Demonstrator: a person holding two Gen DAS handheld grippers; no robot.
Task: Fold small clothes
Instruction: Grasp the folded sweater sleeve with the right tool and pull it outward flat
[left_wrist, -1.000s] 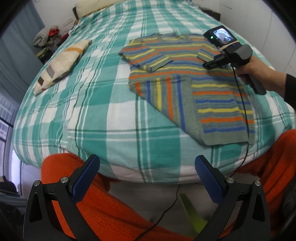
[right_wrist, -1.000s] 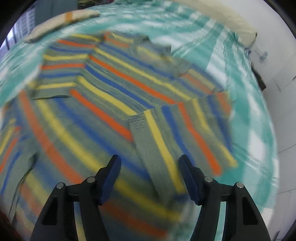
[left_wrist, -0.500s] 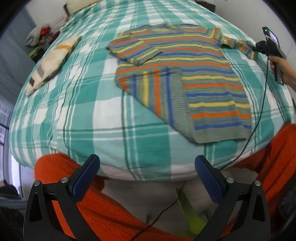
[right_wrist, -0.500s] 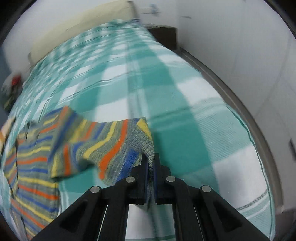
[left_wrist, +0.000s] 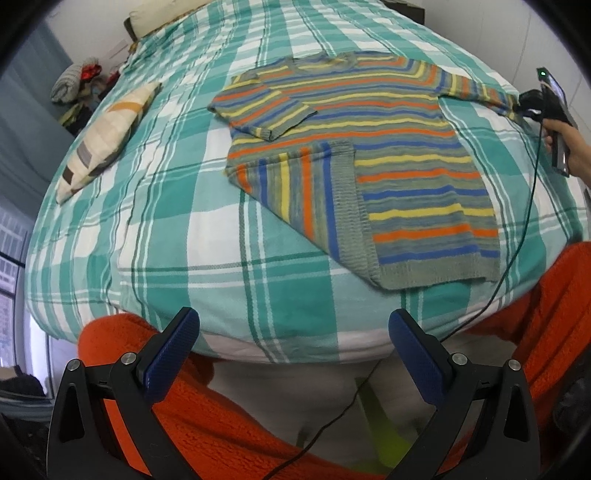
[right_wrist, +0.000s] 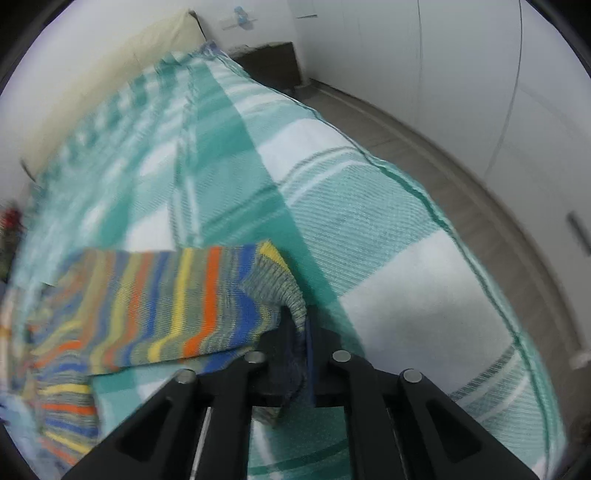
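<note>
- Whereas a second ago the right claw hung open over the sweater's middle, it now sits at the bed's right edge, clamped on the cuff of one sleeve.
- Since half a second ago that sleeve has been drawn out straighter to the right, and the left wrist view has tipped up a little, so more of the headboard end shows.
- One patchwork pillow (left_wrist: 107, 136) lies on the far left of the bed, well apart from the sweater.
- One left claw (left_wrist: 293, 347) hangs wide, both blue pads (left_wrist: 171, 360) off the bed's near edge and over orange fabric (left_wrist: 236, 435); it holds nothing, as before.
- One plaid bedspread (left_wrist: 155, 236), teal and white, covers the bed.
- One striped sweater (left_wrist: 388, 147) lies flat on the bedspread, right of centre, in orange, yellow, blue and grey-green.
- Its left sleeve (left_wrist: 262, 112) is folded in across the chest, and its lower left corner (left_wrist: 295, 192) is folded over, so the stripes there run upright; both folds match the earlier frames.
- Its right sleeve (right_wrist: 177, 299) stretches out toward the bed's edge.
- One right claw (right_wrist: 301, 332) is closed tight on that sleeve's ribbed cuff (right_wrist: 284, 288); from the left wrist view it shows at the far right, held in the person's hand (left_wrist: 569, 147).
- One black cable (left_wrist: 524, 229) trails down from it across the bed's right side.
</note>
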